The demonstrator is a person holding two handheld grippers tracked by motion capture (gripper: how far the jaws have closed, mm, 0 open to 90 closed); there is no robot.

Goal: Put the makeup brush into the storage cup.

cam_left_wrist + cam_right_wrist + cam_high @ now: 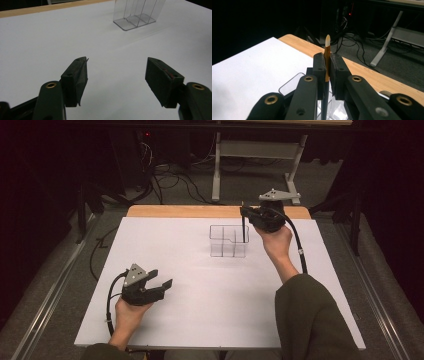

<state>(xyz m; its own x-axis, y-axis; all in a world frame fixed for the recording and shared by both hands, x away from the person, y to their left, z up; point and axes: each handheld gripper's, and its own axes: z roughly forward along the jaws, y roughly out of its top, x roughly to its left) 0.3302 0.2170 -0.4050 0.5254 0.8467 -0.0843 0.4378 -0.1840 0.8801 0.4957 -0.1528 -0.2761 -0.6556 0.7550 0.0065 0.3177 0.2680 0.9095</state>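
Note:
A clear plastic organizer box (229, 240) with inner dividers stands on the white table (200, 290) toward the back; its base also shows in the left gripper view (136, 12). My right gripper (244, 212) hovers at the box's right rear corner, shut on a thin dark pencil (244, 227) that hangs upright into the box. In the right gripper view the pencil's gold band and pale eraser tip (327, 47) stick up between the closed pads (319, 66). My left gripper (160, 279) rests low at the front left, open with nothing between its pads (77, 77).
A wooden table edge (200, 211) runs behind the white surface. Beyond it lie floor cables (170, 180) and a white desk frame (255, 155). A green sleeve (310, 320) comes in at the lower right.

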